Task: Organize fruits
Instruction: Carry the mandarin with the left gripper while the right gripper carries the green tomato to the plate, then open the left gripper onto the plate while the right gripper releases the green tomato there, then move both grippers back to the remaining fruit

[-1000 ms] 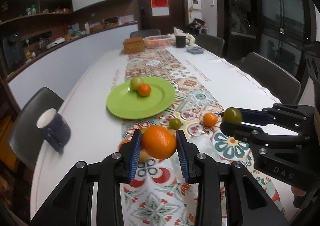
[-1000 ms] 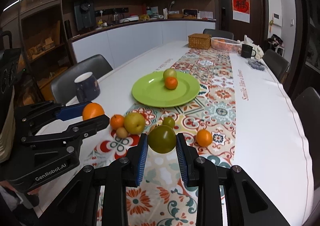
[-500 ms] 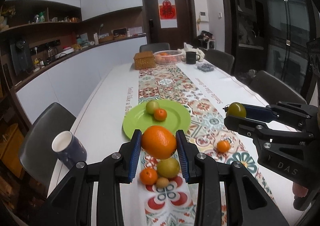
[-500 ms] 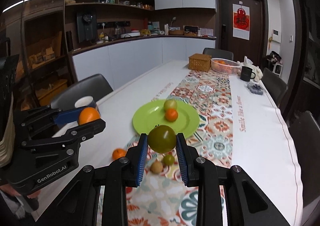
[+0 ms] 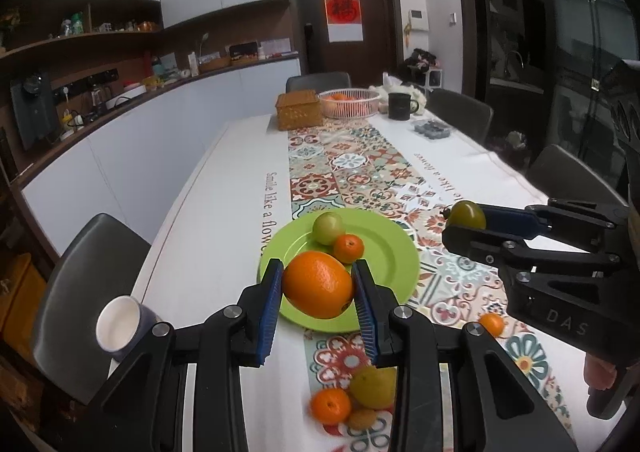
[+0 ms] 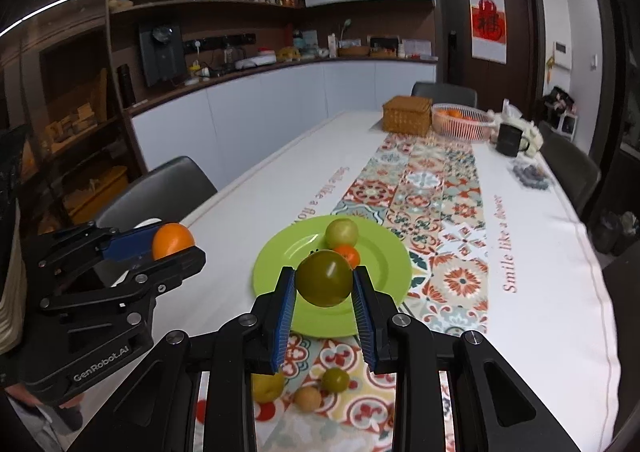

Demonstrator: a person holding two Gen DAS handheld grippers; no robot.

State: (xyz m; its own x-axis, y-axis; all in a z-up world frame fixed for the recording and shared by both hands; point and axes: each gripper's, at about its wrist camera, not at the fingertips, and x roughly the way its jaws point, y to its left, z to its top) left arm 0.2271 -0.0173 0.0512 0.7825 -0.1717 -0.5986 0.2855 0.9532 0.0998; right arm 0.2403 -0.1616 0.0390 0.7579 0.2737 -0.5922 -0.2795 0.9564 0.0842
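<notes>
My left gripper (image 5: 317,286) is shut on a large orange (image 5: 318,284) and holds it in the air over the near edge of the green plate (image 5: 390,252). My right gripper (image 6: 323,284) is shut on a dark green fruit (image 6: 324,278) and holds it above the plate (image 6: 280,260) too. A pale green fruit (image 5: 328,227) and a small orange (image 5: 349,248) lie on the plate. Loose fruits stay on the patterned runner: a small orange (image 5: 331,406), a yellow-green fruit (image 5: 374,386), a small brown fruit (image 5: 362,418) and another small orange (image 5: 491,324).
A dark mug (image 5: 118,328) stands at the table's left edge by a grey chair (image 5: 80,272). At the far end are a wicker box (image 5: 298,109), a white basket of oranges (image 5: 349,101) and a black mug (image 5: 401,105). Chairs line the right side.
Both grippers have risen and moved forward with their fruits, from over the loose fruits on the runner to above the green plate's near edge. Both grips are unchanged.
</notes>
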